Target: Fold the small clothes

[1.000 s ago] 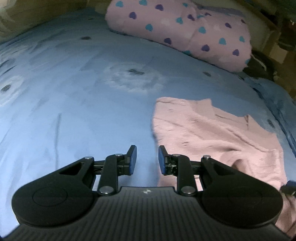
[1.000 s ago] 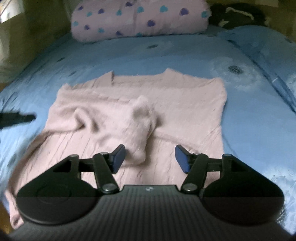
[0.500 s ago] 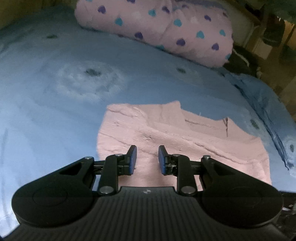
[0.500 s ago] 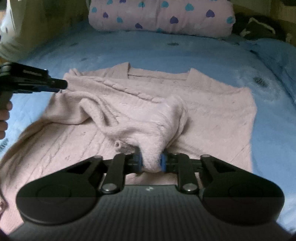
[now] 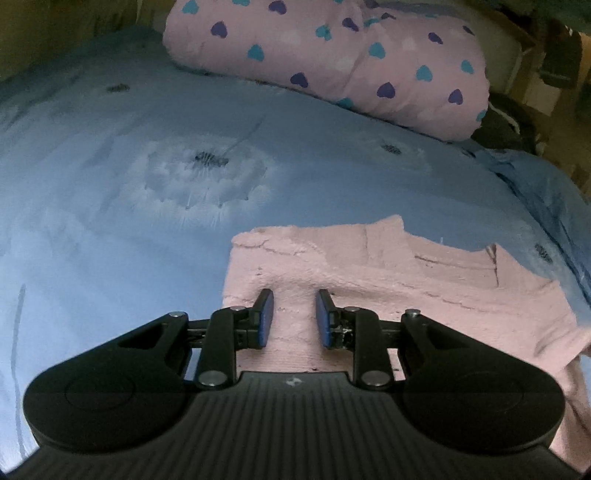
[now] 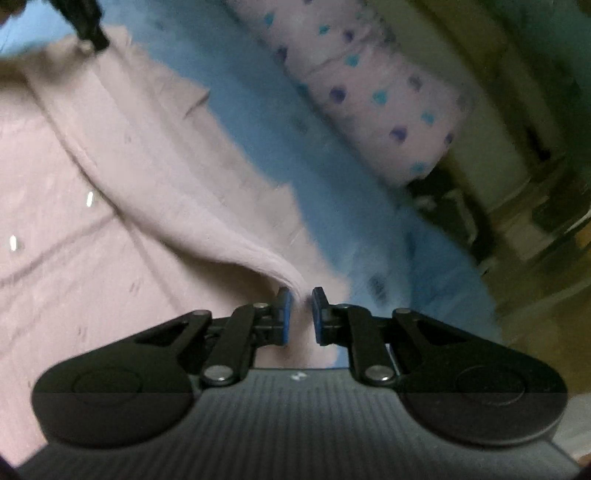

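Left wrist view: pink knitted sweater [image 5: 388, 280] lies flat on the blue bedsheet [image 5: 129, 221], near right of frame, neckline notch toward the far side. Fuzzy ribbed texture, far edge straight. Left gripper [image 5: 291, 317] sits over its near left corner, jaws apart with a narrow gap, nothing between them. Heart-print pink pillow [image 5: 351, 62] far across the bed.

Right wrist view: frame blurred and tilted. Right gripper [image 6: 300, 315] clamped on a fold of the sweater [image 6: 110, 177]; a ridge of fabric runs from the upper left down into the blue pads. Rest of the garment spreads left. Bedsheet [image 6: 388, 236] right of it, pillow [image 6: 376, 92] far right. Left gripper's tip [image 6: 86, 26] shows at far left.
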Demonstrator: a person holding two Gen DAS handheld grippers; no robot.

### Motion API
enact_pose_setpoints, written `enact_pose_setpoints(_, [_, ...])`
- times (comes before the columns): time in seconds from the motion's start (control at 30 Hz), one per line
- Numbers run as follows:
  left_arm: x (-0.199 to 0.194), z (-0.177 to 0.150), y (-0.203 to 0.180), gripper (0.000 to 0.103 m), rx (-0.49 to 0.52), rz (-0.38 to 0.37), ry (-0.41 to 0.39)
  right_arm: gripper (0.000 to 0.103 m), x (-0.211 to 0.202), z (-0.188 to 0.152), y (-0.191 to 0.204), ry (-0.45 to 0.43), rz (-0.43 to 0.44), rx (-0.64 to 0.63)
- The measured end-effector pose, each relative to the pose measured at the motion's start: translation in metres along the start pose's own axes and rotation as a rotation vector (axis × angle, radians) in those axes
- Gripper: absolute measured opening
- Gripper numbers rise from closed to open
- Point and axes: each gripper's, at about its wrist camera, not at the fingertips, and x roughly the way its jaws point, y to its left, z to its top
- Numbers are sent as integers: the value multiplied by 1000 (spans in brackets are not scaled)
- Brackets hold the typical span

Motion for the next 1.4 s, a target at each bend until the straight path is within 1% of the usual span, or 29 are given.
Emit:
enact_pose_setpoints(0.1, [-1,0,2,29,14,10,3,16,9,-20,-5,66,82,48])
enact_pose_setpoints(0.13, [-1,0,1,29,17,14,3,16,9,-28,-11,82,128,87])
enact_pose_setpoints(0.2, [0,-1,2,29,11,15,6,17,5,-37,-23,92,186,164])
enact_pose_setpoints(0.27, [0,-1,0,29,16,19,4,26,0,-46,-40,98,251,248])
enact_pose_setpoints(0.3, [-1,-2,-1,29,24,24,2,35,-1,-50,-49,95,278,297])
enact_pose_setpoints(0.33, [-1,-2,-3,29,31,27,0,42,-2,-53,-62,91,305,360])
enact_pose_setpoints(0.4, [-1,-3,-4,30,43,34,-3,43,-1,-57,-80,73,316,477])
enact_pose_setpoints(0.47, [-1,-3,-5,30,45,38,-2,43,6,-58,-101,60,306,617])
enact_pose_setpoints(0.53, [-1,-3,-5,29,43,39,-1,43,21,-59,-119,66,308,774])
enact_pose_setpoints(0.57, [-2,-3,-5,29,41,38,0,43,29,-61,-122,80,318,837])
enact_pose_setpoints(0.63, [-2,-3,-4,30,38,36,2,43,49,-62,-128,135,346,972])
enact_pose_setpoints(0.7, [-2,-2,-3,29,30,30,5,43,64,-62,-128,182,378,1051])
enact_pose_setpoints(0.73, [-1,-1,-3,29,27,29,6,40,67,-62,-124,188,394,1074])
enact_pose_setpoints(0.77, [-1,-2,-2,29,23,28,7,29,67,-62,-119,180,419,1080])
enact_pose_setpoints(0.8, [-1,-1,-3,29,22,29,7,12,64,-59,-116,163,441,1069])
enact_pose_setpoints(0.87, [-2,-2,-4,29,27,31,6,12,50,-49,-104,103,462,961])
enact_pose_setpoints(0.93, [-1,-2,-4,29,29,33,7,12,29,-38,-83,37,502,789])
enact_pose_setpoints(1.0, [0,-3,-5,29,35,39,10,12,17,-32,-64,33,551,661])
enact_pose_setpoints(1.03, [0,-4,-5,29,38,41,10,14,13,-31,-54,48,564,612])
enact_pose_setpoints(1.1, [0,-5,-7,30,44,45,8,14,10,-28,-38,88,545,544])
enact_pose_setpoints(1.17, [-1,-5,-7,30,47,46,8,18,8,-28,-30,102,523,492])
enact_pose_setpoints(1.2, [-1,-5,-7,30,45,45,8,23,5,-29,-28,93,519,480])
enact_pose_setpoints(1.23, [0,-5,-7,30,44,44,8,34,3,-28,-28,87,520,483])
enact_pose_setpoints(1.27, [0,-5,-7,30,39,41,10,41,1,-28,-31,85,524,490])
enact_pose_setpoints(1.3, [0,-5,-6,30,33,39,12,56,-2,-27,-33,79,525,500])
enact_pose_setpoints(1.33, [0,-4,-5,30,27,36,14,65,-6,-27,-36,64,506,511])
enact_pose_setpoints(1.4, [0,-4,-5,30,19,34,17,66,-12,-27,-42,5,464,525])
